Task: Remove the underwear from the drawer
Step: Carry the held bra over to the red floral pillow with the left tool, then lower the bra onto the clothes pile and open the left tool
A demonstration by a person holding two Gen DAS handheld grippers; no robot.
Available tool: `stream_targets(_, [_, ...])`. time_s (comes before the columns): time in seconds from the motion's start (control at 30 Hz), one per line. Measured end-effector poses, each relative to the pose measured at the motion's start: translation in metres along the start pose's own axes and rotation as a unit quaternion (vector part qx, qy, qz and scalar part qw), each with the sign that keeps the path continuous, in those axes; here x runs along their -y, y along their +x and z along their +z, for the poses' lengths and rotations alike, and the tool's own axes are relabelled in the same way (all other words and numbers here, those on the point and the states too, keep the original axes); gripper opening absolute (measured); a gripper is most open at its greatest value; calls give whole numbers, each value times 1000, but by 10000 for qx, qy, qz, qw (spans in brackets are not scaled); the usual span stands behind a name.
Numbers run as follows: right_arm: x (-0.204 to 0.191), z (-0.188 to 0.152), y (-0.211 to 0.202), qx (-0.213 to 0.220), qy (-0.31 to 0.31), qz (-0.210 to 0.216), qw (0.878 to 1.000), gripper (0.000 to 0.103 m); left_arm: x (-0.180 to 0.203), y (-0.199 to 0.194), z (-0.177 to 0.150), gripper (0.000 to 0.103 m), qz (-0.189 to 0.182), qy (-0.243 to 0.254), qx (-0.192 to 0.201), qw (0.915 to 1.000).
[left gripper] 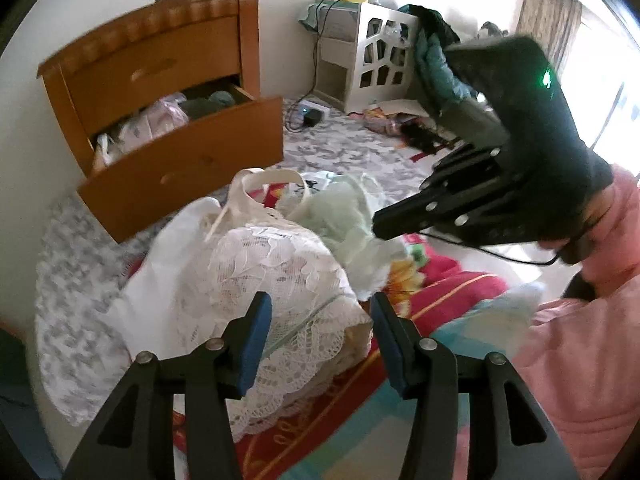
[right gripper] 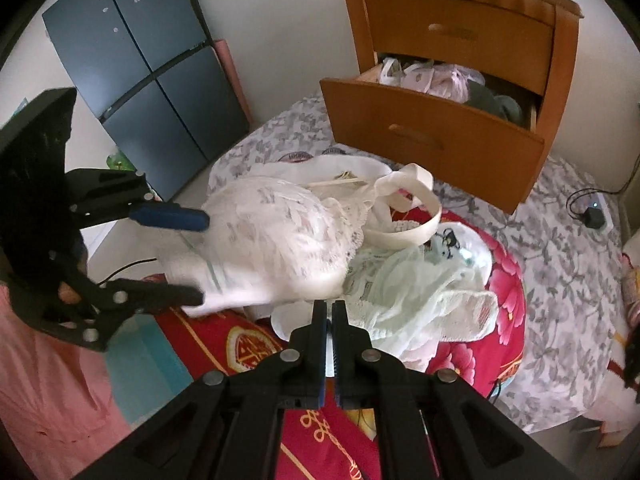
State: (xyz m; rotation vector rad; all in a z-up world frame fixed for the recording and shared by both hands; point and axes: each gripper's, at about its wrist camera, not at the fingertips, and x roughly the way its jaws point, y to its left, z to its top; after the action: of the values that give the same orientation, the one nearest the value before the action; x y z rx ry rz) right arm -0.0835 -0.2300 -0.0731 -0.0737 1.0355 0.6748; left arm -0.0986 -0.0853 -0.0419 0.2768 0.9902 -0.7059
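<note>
The left tool is spread wide, its blue pads either side of a white lace bra without pinching it. The right tool has its jaws pressed nearly together; can't tell if any fabric is caught between them. Both hover over a pile of underwear heaped on a red floral blanket. Behind it, the wooden nightstand's lower drawer hangs open with more underwear inside.

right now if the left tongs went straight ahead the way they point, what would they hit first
Most likely the white lace bra: it lies right ahead of the open left tongs, heaped on the red floral blanket. The exact gap between them is hard to judge through the fisheye.
</note>
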Motion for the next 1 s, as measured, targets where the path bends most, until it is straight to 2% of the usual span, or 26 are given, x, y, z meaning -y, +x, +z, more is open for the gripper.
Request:
stream_targets(0.13, [1,-2,4,-76,36,-4,10000,4,-8,-2,1,56,67,-188,56,9998])
stream_targets(0.2, [3,-3,7,-132,87,8,9999,4,-16,-4,2,56,40,-427,66,9991])
stream_targets(0.37, [7,-7,17,-329,170,-21,9993,4,-45,-15,1,56,288,-967,243,9946])
stream_targets(0.47, [6,-8,24,-455,184,-24,9988,4,-52,-7,-1,56,560,-1002,117,9933])
stream_targets(0.73, [8,-6,18,-383,211,-148,9989,4,-47,18,-5,57,629,-725,-292,9950])
stream_targets(0.9, [10,-6,14,-332,238,-181,9990,4,-42,28,-6,63,879,-440,-404,9943])
stream_targets(1.0, [10,-5,15,-344,220,-192,9990,9,-45,34,-8,64,916,-402,-474,9938])
